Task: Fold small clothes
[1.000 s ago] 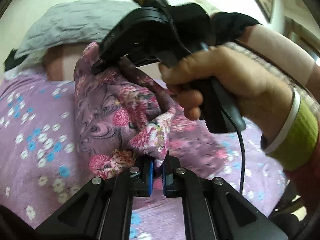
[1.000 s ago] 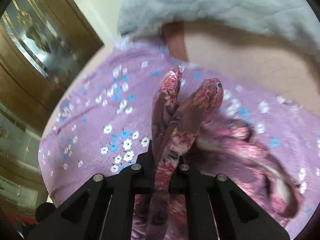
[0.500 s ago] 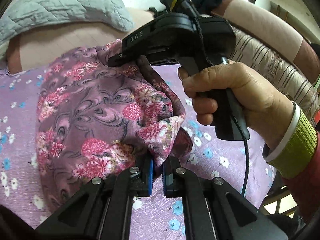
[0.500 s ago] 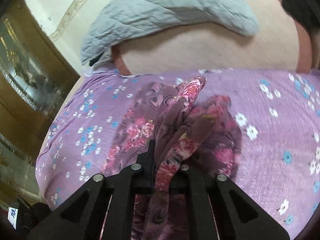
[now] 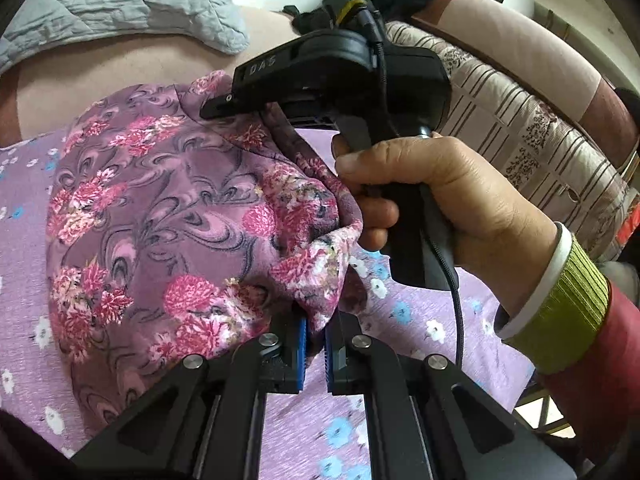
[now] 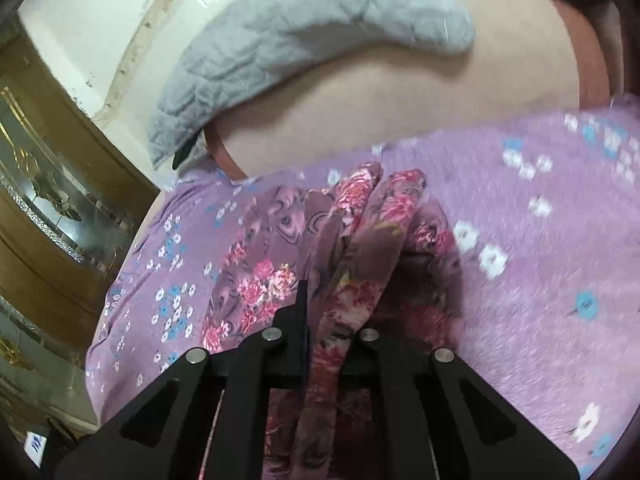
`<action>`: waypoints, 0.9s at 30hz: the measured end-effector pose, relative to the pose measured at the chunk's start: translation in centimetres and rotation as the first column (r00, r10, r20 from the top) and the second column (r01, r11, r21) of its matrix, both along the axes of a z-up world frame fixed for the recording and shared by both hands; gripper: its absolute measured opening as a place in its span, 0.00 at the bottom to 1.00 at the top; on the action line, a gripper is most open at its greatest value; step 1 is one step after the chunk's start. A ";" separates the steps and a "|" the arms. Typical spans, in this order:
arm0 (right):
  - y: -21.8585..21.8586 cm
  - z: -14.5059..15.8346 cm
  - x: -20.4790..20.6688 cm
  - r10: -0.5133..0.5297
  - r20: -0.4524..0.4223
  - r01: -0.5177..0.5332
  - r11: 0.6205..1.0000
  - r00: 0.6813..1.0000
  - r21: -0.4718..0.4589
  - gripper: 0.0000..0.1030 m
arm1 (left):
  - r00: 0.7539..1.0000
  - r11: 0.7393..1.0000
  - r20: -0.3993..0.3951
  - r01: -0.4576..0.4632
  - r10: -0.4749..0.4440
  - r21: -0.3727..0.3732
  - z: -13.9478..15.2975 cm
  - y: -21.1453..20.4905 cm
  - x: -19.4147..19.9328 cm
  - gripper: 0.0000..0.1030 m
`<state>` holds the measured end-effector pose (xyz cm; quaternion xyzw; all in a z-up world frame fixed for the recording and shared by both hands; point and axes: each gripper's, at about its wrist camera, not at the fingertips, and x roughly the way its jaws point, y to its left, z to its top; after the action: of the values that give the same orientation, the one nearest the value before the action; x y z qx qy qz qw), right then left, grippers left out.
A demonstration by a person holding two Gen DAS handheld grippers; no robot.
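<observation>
Gripping one bunched corner of the floral garment (image 5: 168, 216) between closed jaws, our left gripper (image 5: 316, 338) sits low at the front of the left wrist view; fabric fills the narrow gap between its blue-padded fingers (image 5: 301, 344). Our right gripper (image 5: 224, 106) is clamped on a second part of the same garment farther back, and the right hand (image 5: 432, 200) wraps its black handle, with a cable (image 5: 460, 312) hanging below. In the right wrist view, we see a thick fold of the cloth (image 6: 344, 264) pinched between the right gripper's (image 6: 324, 344) fingers and standing up in ridges ahead of them. The garment lies partly spread on the purple flowered bedsheet (image 6: 540, 280), its held edges lifted off it. A grey quilted blanket (image 6: 304, 40) lies beyond, over a beige surface (image 6: 400, 120). A striped cushion (image 5: 532, 136) sits to the right.
</observation>
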<state>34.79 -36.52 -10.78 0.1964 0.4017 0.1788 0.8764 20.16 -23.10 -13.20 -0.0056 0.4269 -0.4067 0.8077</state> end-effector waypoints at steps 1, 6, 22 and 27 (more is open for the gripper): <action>-0.2 -0.4 0.2 0.001 -0.019 -0.001 1.000 1.000 -0.015 0.09 | 1.000 1.000 -0.013 0.003 -0.003 0.007 -0.4 -0.3 0.3 0.05; -1.7 -3.7 0.5 -0.035 -0.127 0.029 0.998 0.991 -0.054 0.20 | 0.995 0.998 -0.097 0.008 -0.002 0.060 -3.4 -1.7 2.3 0.06; -4.4 -1.3 -5.5 -0.153 -0.079 0.158 0.985 0.985 0.066 0.78 | 0.985 0.991 -0.111 -0.133 0.134 0.019 0.4 7.7 4.0 0.68; -3.8 -3.1 -5.8 -0.119 -0.148 0.133 0.987 0.982 0.088 0.80 | 0.948 0.964 -0.174 -0.264 0.267 0.045 -0.8 11.4 10.4 0.77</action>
<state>28.95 -40.28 -13.87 0.2763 0.4407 0.1277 0.8445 30.57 -11.70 -13.96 -0.0906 0.4972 -0.2875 0.8136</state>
